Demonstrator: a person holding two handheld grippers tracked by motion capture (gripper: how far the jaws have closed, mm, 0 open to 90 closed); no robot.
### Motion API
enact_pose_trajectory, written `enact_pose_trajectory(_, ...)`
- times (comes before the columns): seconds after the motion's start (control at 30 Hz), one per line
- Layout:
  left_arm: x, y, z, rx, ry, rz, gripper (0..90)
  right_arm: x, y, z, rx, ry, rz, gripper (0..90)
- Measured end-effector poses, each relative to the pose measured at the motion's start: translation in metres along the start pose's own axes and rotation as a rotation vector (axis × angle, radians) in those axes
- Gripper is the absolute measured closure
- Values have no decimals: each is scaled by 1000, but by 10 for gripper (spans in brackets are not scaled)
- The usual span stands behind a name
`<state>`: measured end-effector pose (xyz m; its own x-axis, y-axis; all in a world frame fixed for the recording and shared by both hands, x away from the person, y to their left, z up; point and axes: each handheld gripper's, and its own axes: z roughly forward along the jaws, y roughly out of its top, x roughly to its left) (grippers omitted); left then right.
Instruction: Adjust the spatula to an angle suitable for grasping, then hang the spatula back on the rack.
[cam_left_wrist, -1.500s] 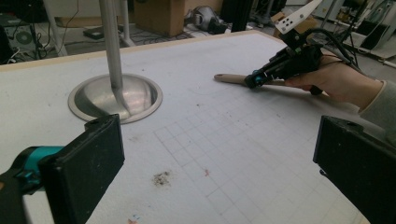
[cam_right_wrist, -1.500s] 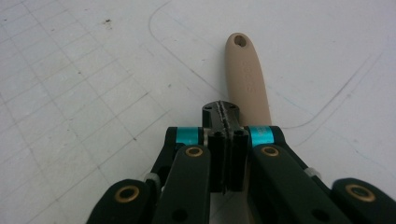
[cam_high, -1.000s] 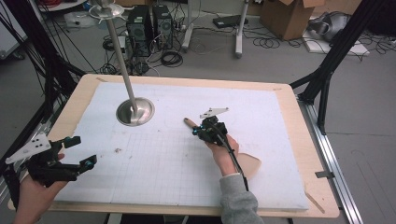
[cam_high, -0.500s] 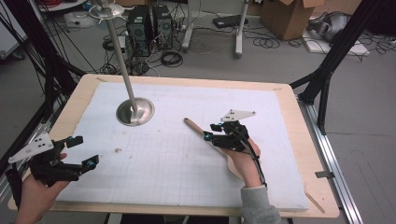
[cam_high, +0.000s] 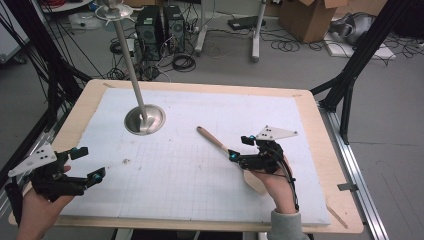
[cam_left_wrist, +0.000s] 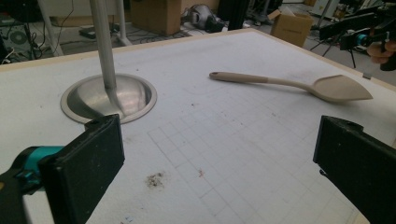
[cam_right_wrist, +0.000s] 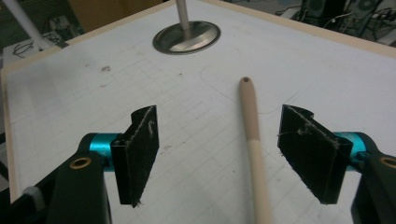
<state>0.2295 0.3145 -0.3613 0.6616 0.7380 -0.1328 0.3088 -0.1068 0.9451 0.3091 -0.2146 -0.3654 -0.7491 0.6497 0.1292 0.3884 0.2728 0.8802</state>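
A beige spatula (cam_high: 214, 140) lies flat on the white mat (cam_high: 200, 200), handle pointing to the far left. Its blade (cam_high: 256, 183) is partly hidden under my right hand. My right gripper (cam_high: 238, 148) hovers over the handle; its jaws have just been opening and now stand open. In the right gripper view the handle (cam_right_wrist: 252, 126) runs below and between the pads (cam_right_wrist: 140, 154) without touching them, nearer the right-hand one. My left gripper (cam_high: 89, 162) rests open at the near left with nothing in it. In the left gripper view the spatula (cam_left_wrist: 289, 84) lies far ahead of that gripper (cam_left_wrist: 215, 163).
A metal stand with a round base (cam_high: 145, 120) and a tall tilted pole (cam_high: 129, 60) sits on the mat's far left. The mat lies on a wooden table (cam_high: 340, 200). Black frame legs, cables and boxes are on the floor behind.
My right gripper slid right along the spatula, away from the handle's tip, rose slightly, and its jaws went from shut to open. The spatula stayed flat on the mat. The left gripper kept still.
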Motion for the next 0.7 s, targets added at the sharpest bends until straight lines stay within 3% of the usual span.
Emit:
enact_pose_trajectory(0.07, 0, 0, 0, -1, 0, 2, 23, -1, -3, -7, -20, -17, 11, 276)
enact_pose_trajectory(0.23, 0, -1, 2, 7, 0, -1, 23, -4, -13, -12, 0, -39, 21, 276)
enact_pose_trajectory(0.43, -3, -2, 2, 12, -3, 2, 23, -12, -19, -18, -18, -68, 40, 274)
enact_pose_trajectory(0.7, -2, -3, -2, 8, 0, -3, 23, -13, -18, -13, 5, -78, 24, 269)
